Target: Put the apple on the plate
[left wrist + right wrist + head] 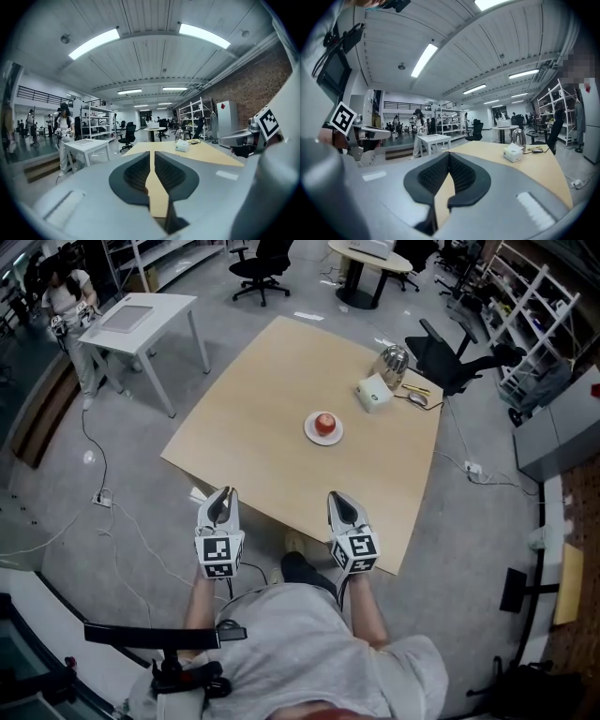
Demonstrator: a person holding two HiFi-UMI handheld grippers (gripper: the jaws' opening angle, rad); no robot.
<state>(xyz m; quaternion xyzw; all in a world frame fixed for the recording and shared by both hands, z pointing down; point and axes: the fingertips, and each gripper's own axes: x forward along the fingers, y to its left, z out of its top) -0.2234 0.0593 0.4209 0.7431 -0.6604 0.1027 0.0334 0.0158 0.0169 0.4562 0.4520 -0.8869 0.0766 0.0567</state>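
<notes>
The apple [324, 422] sits on the plate [309, 435] near the middle of the table [253, 399], well ahead of both your grippers. You hold them side by side at the near edge, pointing forward. Your left gripper [223, 493] shows a thin slit between empty jaws, and your right gripper [336, 496] is clenched, empty.
</notes>
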